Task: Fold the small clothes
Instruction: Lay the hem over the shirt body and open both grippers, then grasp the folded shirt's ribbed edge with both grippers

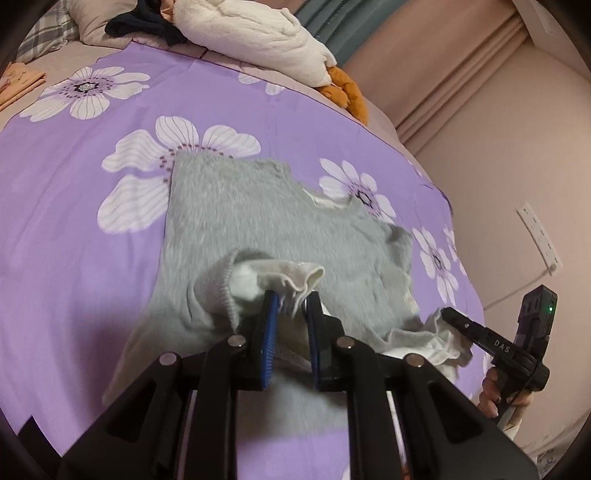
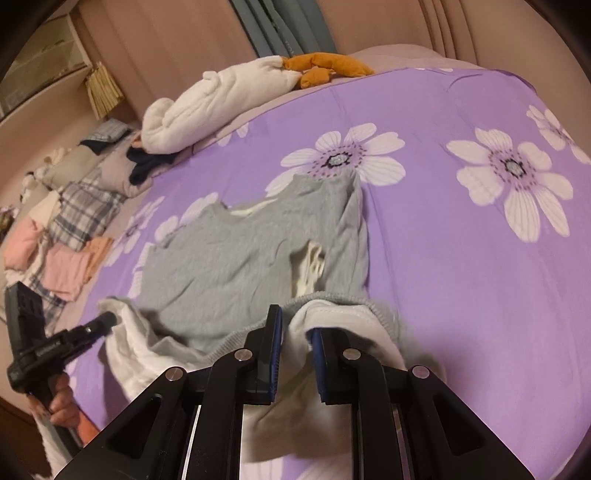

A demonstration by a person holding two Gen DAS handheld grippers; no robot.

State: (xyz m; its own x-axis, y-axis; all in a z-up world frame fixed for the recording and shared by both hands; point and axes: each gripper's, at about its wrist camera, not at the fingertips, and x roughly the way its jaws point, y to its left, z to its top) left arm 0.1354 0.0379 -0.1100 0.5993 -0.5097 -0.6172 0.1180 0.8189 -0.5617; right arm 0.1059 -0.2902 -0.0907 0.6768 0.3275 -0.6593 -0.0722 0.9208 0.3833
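A small grey garment with white lining [image 1: 258,221] lies spread on the purple flowered bedspread [image 1: 74,221]. My left gripper [image 1: 290,306] is shut on a bunched grey-and-white hem corner, lifted a little off the bed. My right gripper [image 2: 295,325] is shut on the other hem corner of the grey garment [image 2: 236,254], white lining showing between its blue pads. Each gripper shows in the other's view: the right one [image 1: 448,315] at the garment's right edge, the left one [image 2: 107,319] at its left edge.
A white plush toy with orange feet [image 1: 266,33] lies at the bed's far edge, with dark clothing beside it. Folded pink and plaid clothes [image 2: 70,266] are stacked on the left. A wall with a socket [image 1: 539,236] stands to the right.
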